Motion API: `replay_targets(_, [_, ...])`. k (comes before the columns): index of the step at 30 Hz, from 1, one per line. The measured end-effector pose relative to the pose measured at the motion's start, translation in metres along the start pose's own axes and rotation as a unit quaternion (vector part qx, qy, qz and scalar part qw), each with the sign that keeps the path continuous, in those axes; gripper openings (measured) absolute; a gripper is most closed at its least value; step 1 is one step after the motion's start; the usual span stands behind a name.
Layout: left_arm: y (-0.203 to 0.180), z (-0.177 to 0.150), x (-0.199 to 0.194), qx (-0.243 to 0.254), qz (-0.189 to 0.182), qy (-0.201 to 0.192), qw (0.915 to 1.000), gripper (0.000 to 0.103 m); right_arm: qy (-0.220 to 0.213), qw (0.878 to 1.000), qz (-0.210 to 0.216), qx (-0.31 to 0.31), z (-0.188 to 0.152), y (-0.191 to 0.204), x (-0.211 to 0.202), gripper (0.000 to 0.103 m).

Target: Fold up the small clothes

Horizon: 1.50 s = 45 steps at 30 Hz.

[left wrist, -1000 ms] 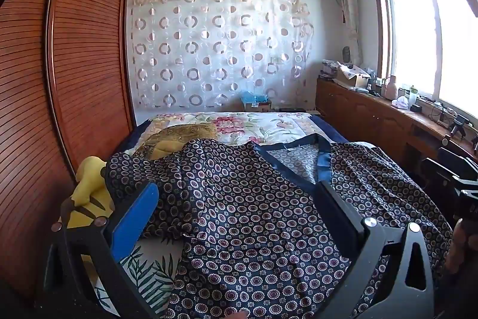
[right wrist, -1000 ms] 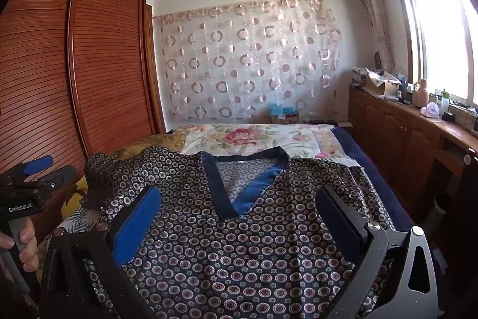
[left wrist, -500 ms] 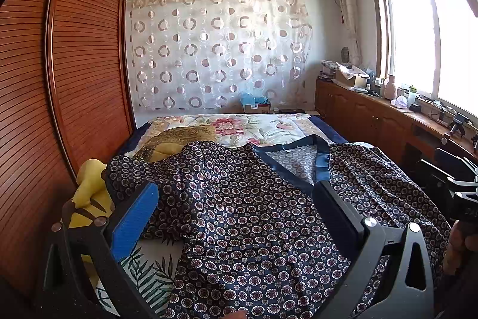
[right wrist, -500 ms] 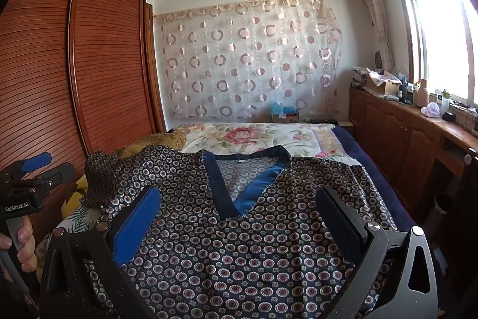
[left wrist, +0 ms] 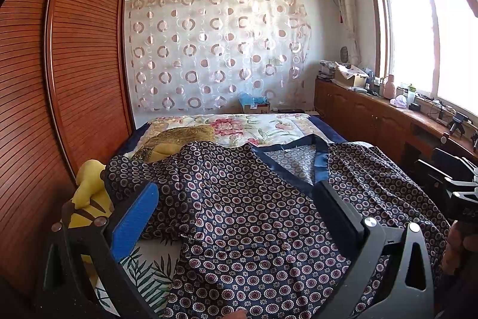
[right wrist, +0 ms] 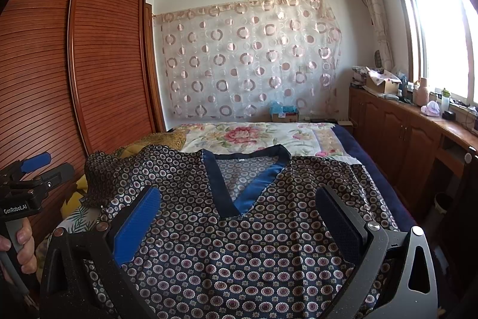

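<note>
1. Hovering with jaws spread wide and empty: left gripper (left wrist: 236,217) above the patterned V-neck top (left wrist: 254,223), toward its sleeve side; right gripper (right wrist: 239,217) likewise parted and holding nothing, just below the blue neckline (right wrist: 239,184).
2. Spread face-up across the bed (right wrist: 269,136), collar toward the far end; one sleeve (right wrist: 113,172) bunched and humped to the left of the neckline, over a yellow plush toy (left wrist: 86,196) and against a gold cushion (left wrist: 179,136).
3. Judged as the step in hand: flattening and squaring the garment ahead of a first fold.
4. Best begun at that rumpled sleeve: lowering the left gripper onto its outer edge, pinching only one layer of cloth, drawing it away from the neckline until flat.
5. Worth steadying the body of the top with the right gripper below the neckline, since thin, slippery-looking fabric probably slides.
6. Keeping clear of the toy while pinching; snagging it would lift the sleeve unevenly.
</note>
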<state>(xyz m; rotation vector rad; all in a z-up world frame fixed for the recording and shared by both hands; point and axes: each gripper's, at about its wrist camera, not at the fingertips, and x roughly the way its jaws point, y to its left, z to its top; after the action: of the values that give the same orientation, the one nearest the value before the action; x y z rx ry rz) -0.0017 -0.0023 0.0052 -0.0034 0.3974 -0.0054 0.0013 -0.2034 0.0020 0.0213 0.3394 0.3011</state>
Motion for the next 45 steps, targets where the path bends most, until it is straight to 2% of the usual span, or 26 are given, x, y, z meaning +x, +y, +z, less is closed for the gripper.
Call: replay_targets(45, [-0.0074, 0.0024, -0.0035, 0.003, 0.001, -0.003, 1.0000, 0.103, 0.000, 1.000, 0.001, 0.000, -0.0009, 0.0007, -0.0006, 0.103])
